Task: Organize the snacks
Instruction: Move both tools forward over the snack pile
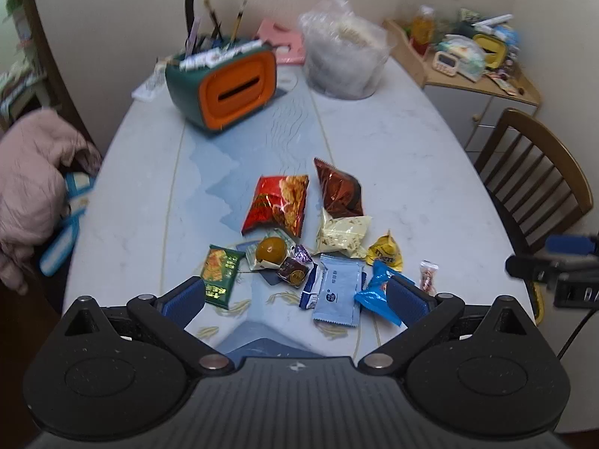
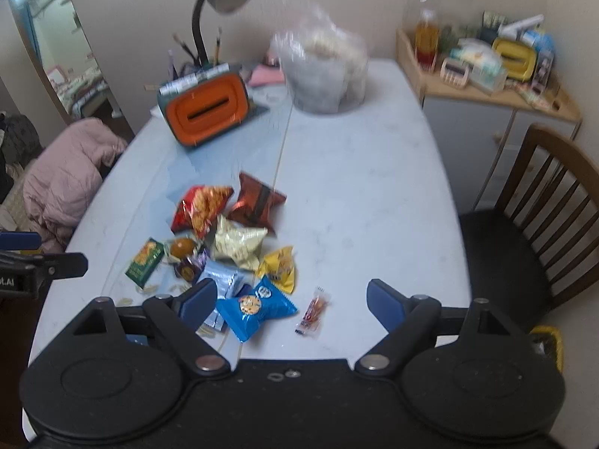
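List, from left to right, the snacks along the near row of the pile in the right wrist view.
green packet → brown round sweet → cream packet → yellow packet → small clear-wrapped red sweet. The overlapping blue wrappers are left out.

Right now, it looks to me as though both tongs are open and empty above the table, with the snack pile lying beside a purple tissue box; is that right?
Nearly: the tissue box is orange-fronted with a green body, not purple, as the right wrist view shows, and it stands farther back on the table than the snack pile. Left tongs and right tongs are open and empty.
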